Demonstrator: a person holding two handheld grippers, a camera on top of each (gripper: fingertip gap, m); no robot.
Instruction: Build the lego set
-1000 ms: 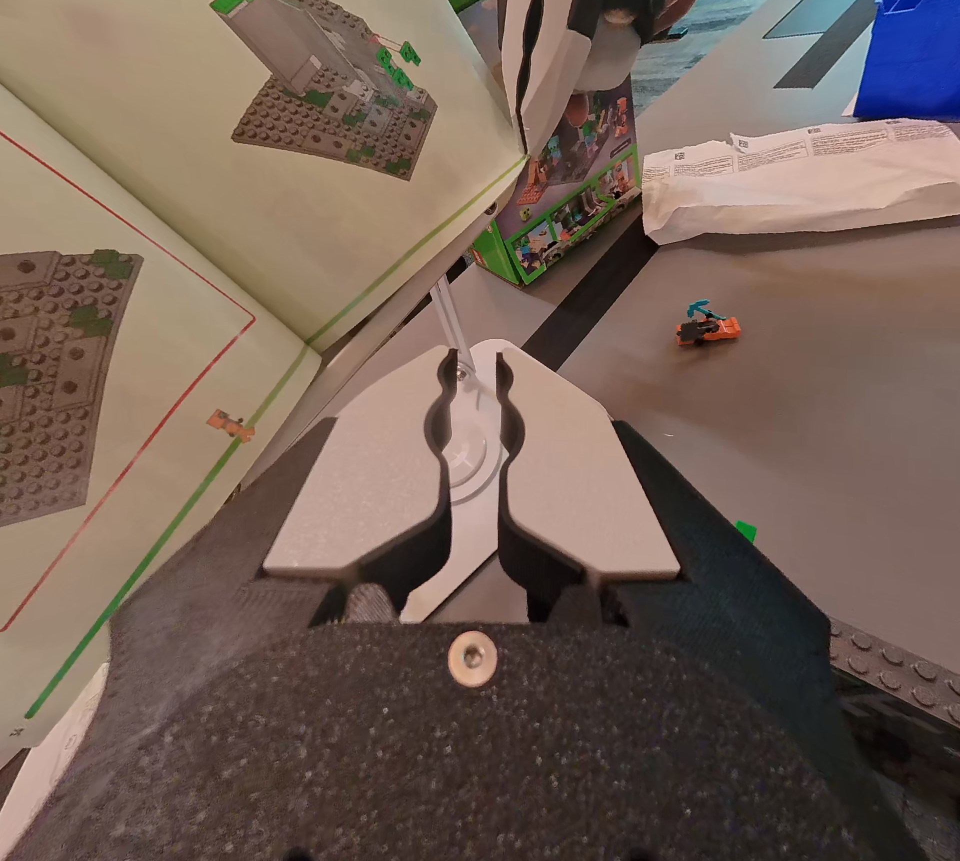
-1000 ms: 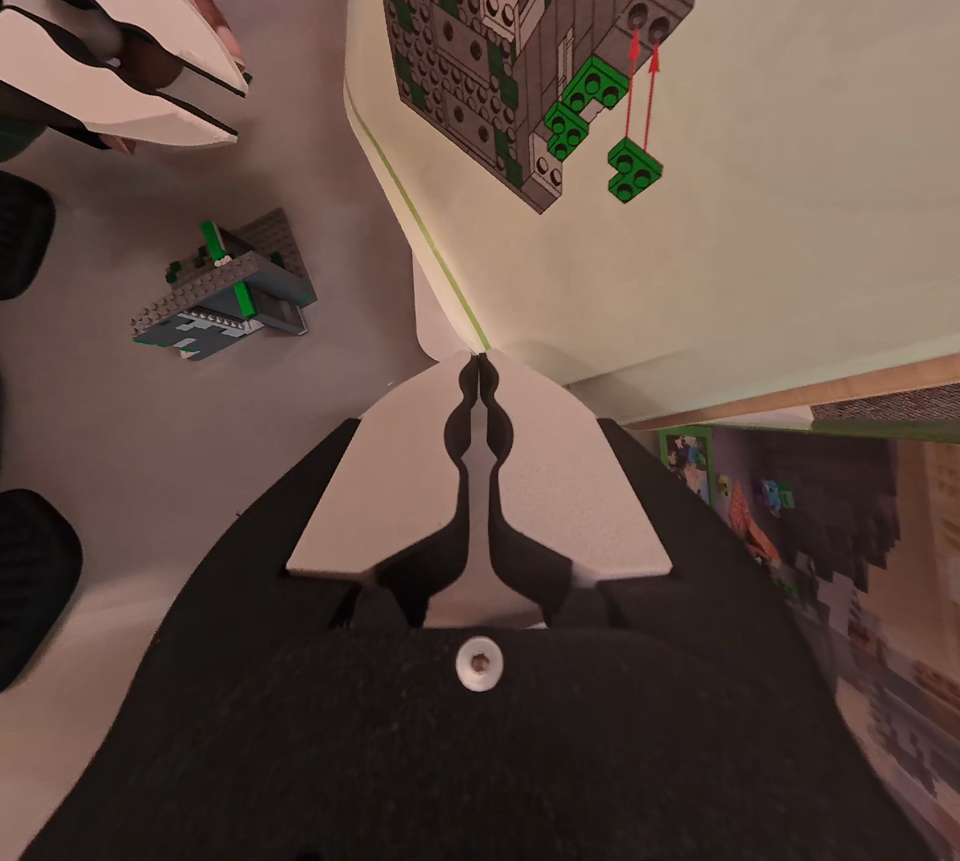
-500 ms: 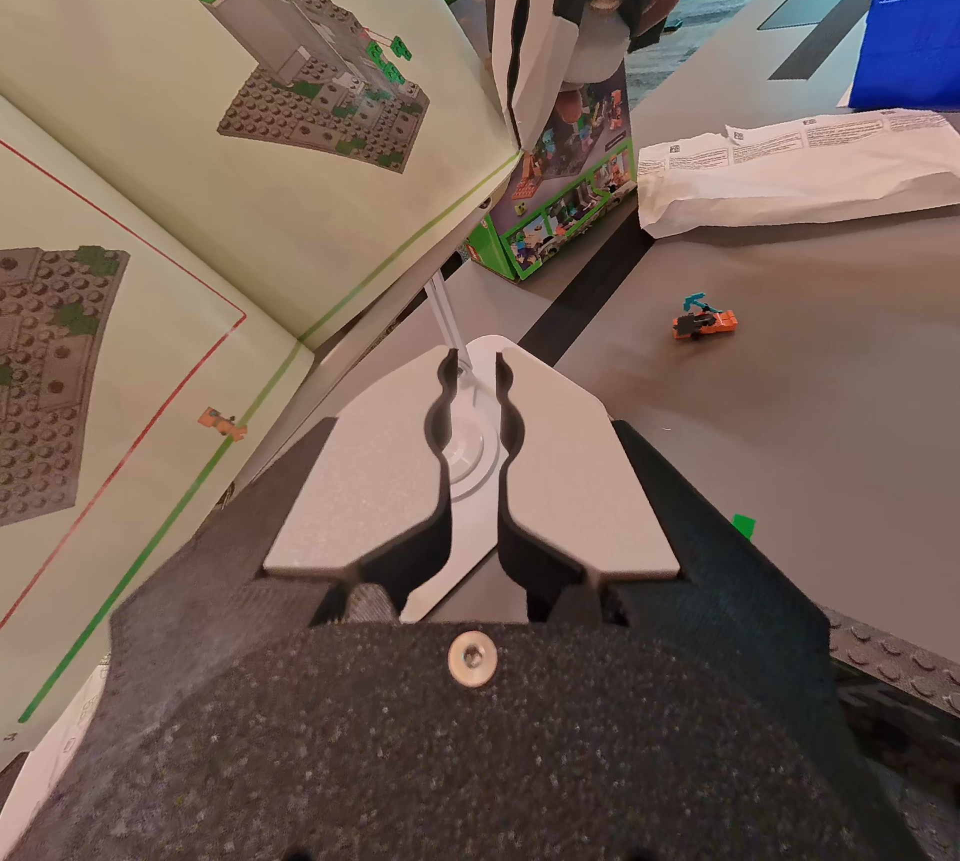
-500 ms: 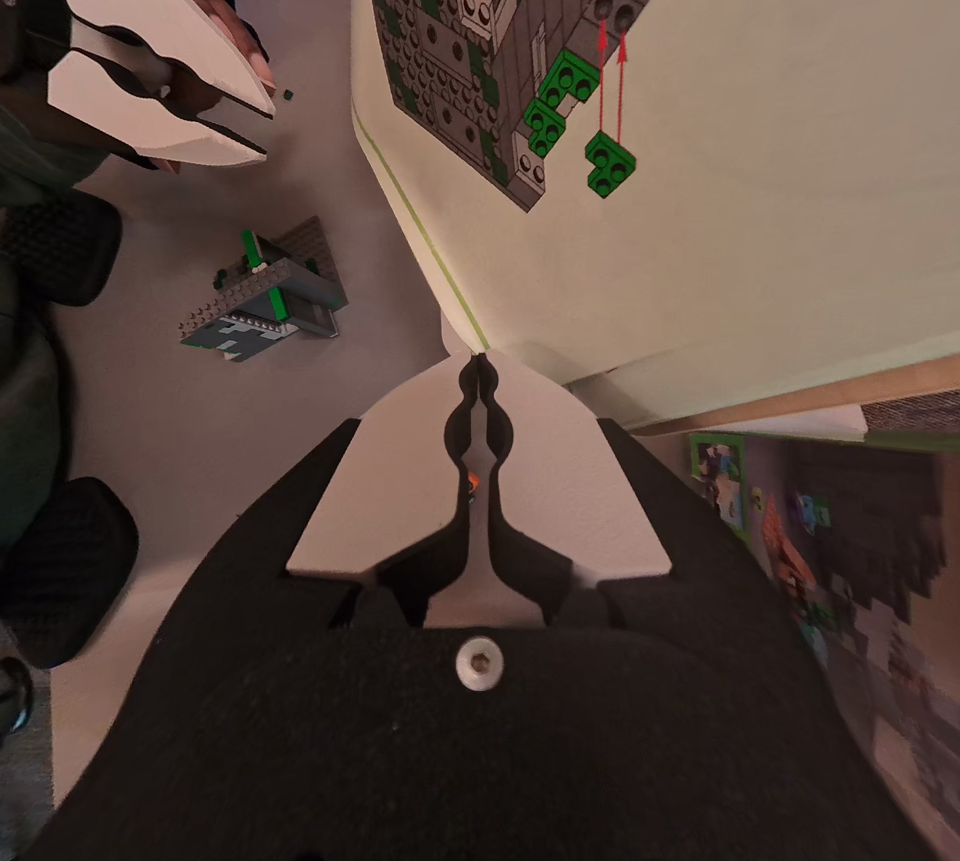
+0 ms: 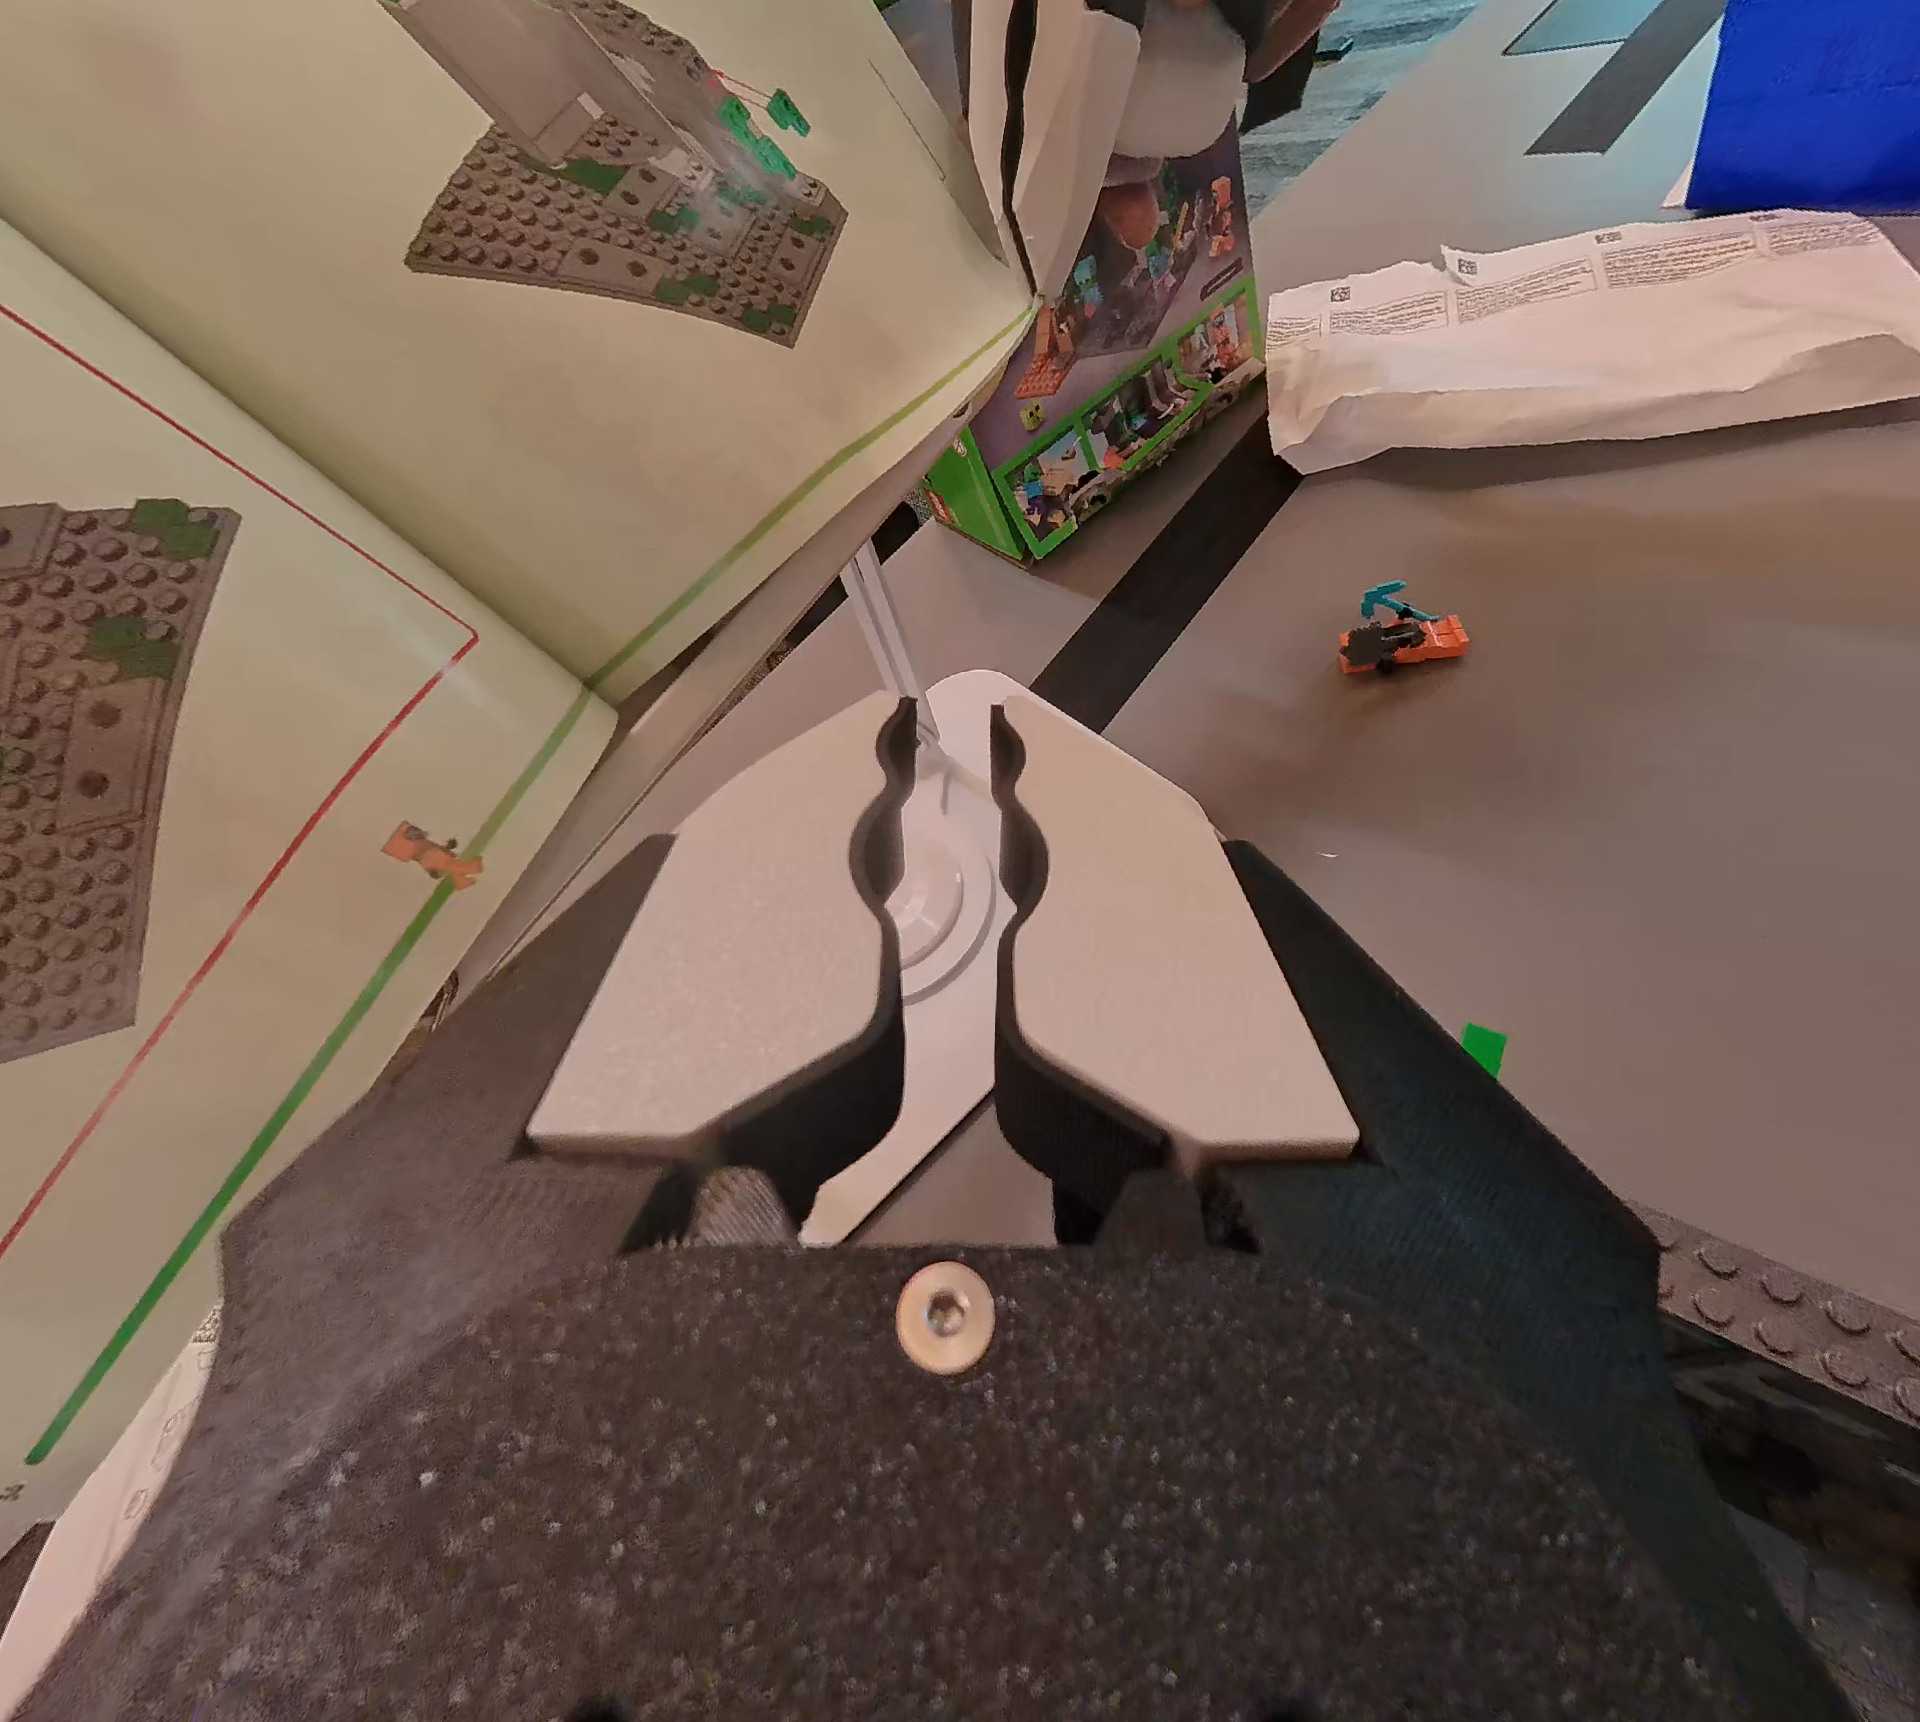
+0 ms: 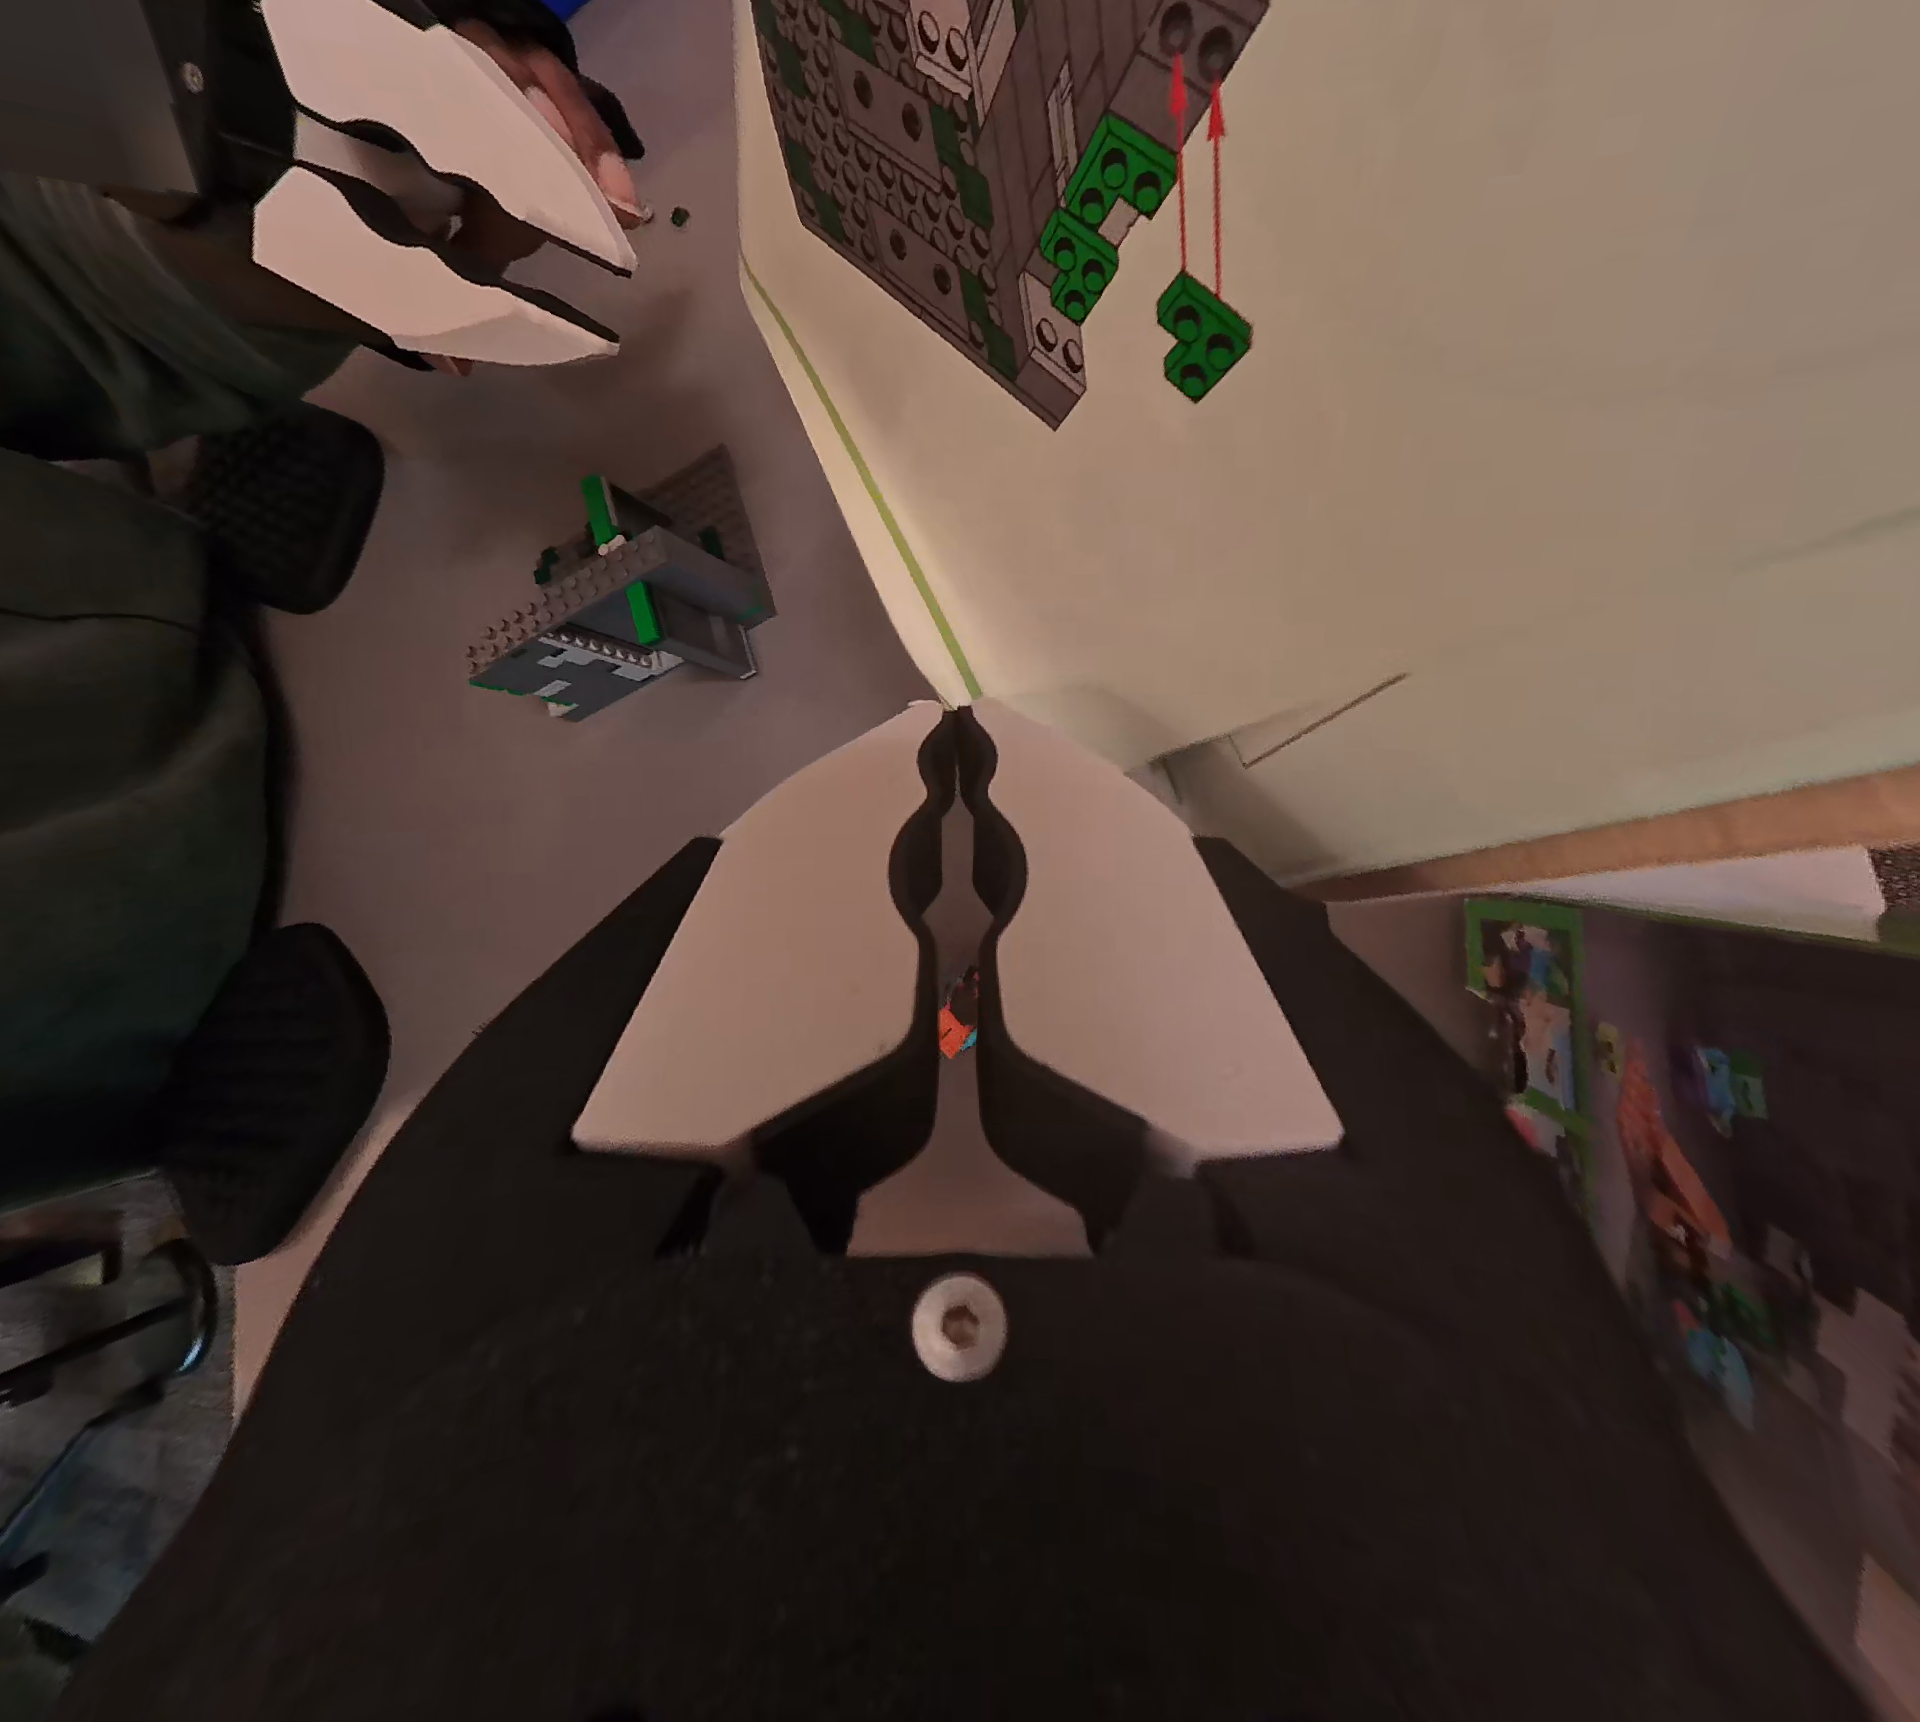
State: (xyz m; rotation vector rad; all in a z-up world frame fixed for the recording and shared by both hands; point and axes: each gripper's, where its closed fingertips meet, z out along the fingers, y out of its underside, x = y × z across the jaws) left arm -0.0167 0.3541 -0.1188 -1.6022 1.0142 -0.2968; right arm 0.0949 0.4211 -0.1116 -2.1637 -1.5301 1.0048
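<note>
The open instruction booklet (image 5: 540, 342) stands on a white stand (image 5: 961, 966) with a clear rod. My right gripper (image 6: 957, 712) is shut on the lower corner of a booklet page (image 6: 1455, 477); in the left wrist view it (image 5: 1013, 259) pinches that page's edge from above. My left gripper (image 5: 951, 718) is slightly open and empty, just over the stand's base; in the right wrist view it (image 6: 613, 301) is at the upper left. The part-built grey and green lego model (image 6: 623, 612) sits on the table beside the booklet.
An orange minifigure with a teal pickaxe (image 5: 1403, 638) lies on the grey table. A small green piece (image 5: 1483, 1046) lies nearer. The lego box (image 5: 1122, 405), a white paper bag (image 5: 1558, 342) and a blue bin (image 5: 1829, 62) stand behind. A grey studded plate (image 5: 1787, 1309) is at the right edge. The tips of one gripper are about 15 cm away from the tips of the other. My left gripper's tips are some 15 cm from the grey studded plate (image 5: 1787, 1309).
My right gripper has shifted with the page corner in it, so the model and left gripper slid rightward in its view. My left gripper has barely moved.
</note>
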